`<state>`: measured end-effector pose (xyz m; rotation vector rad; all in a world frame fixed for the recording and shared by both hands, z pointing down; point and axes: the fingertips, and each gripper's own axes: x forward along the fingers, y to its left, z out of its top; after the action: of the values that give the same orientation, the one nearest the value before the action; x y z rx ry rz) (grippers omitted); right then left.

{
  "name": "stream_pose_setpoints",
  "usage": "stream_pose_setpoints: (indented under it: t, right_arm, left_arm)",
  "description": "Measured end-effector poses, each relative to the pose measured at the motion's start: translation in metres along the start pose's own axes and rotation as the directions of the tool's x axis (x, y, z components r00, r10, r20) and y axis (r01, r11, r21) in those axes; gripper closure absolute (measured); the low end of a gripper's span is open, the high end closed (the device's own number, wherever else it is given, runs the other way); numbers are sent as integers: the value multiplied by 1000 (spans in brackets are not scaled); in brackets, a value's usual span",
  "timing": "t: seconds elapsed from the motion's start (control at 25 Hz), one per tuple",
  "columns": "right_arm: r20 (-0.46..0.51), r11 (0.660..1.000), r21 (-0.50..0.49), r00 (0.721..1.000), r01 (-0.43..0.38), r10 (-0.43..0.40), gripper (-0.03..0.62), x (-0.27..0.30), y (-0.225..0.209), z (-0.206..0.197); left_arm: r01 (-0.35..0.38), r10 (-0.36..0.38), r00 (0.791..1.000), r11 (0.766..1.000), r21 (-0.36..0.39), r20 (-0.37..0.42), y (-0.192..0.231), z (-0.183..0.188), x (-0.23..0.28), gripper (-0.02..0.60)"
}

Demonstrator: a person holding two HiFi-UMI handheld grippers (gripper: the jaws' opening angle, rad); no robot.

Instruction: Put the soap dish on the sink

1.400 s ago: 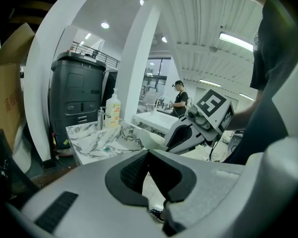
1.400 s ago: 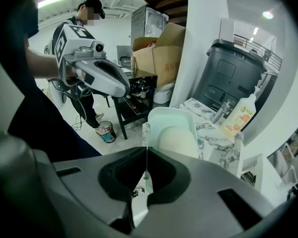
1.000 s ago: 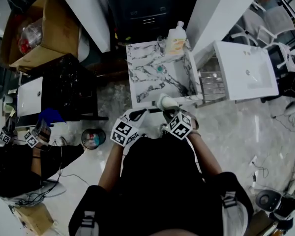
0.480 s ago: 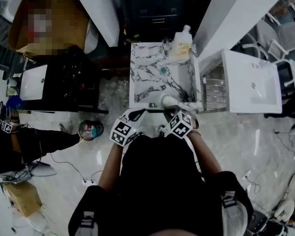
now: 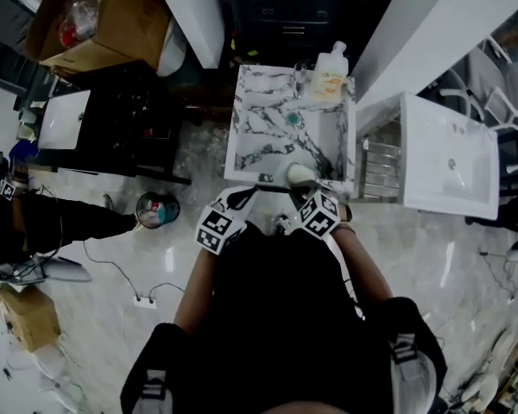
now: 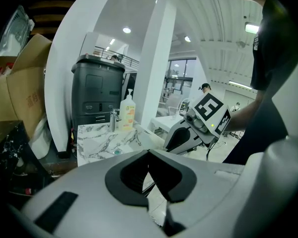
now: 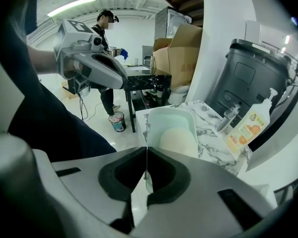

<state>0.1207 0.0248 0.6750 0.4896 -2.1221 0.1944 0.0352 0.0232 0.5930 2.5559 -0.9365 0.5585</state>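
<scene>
The right hand-held gripper (image 7: 146,152) pinches the near rim of the pale green soap dish (image 7: 171,123), which holds a soap bar (image 7: 179,140), at the marble sink's (image 5: 263,132) near edge. The left hand-held gripper (image 6: 149,155) is closed and empty.

Person wears black short-slv top (image 5: 276,317), grey buckled straps (image 5: 153,386) at both shoulders. Both the left gripper (image 6: 149,155) & right gripper (image 7: 145,155) have pale grey moulded shells w/ black pads lining the jaws. Ea. carries a cube (image 5: 217,229) w/ blk-on-white square markers. Green LED (image 6: 211,127) lit on the right one.
</scene>
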Motion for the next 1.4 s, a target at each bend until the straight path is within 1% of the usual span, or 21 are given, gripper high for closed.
stream_pose_setpoints:
  t: [0.36,0.56,0.72,1.0,1.2,1.4]
  right_arm:
    - [-8,1000,-15,1000,-12,12,595,3,-2,-5]
    - [-24,1000,-1,1000,-7,7,595,10,-6,-6]
    - [-36,1000,12,999,6,-5,595,17,-13,2]
    - [-68,998,55,998,13,-10,595,40,-30,31]
    - [-88,998,62,996,19,-13,595,64,-44,61]
    - [-99,995,90,995,36,-27,595,84,-63,86]
  left_arm:
    - [-7,7,1000,1000,-4,-2,-1,-1,7,581]
    - [11,-11,1000,1000,0,-1,10,-2,12,581]
    - [37,-37,999,999,2,-7,25,0,15,581]
    - [95,-94,995,995,16,-24,68,12,18,581]
    - [121,-120,992,992,21,-44,116,17,18,581]
    - [156,-153,986,987,41,-61,159,29,24,581]
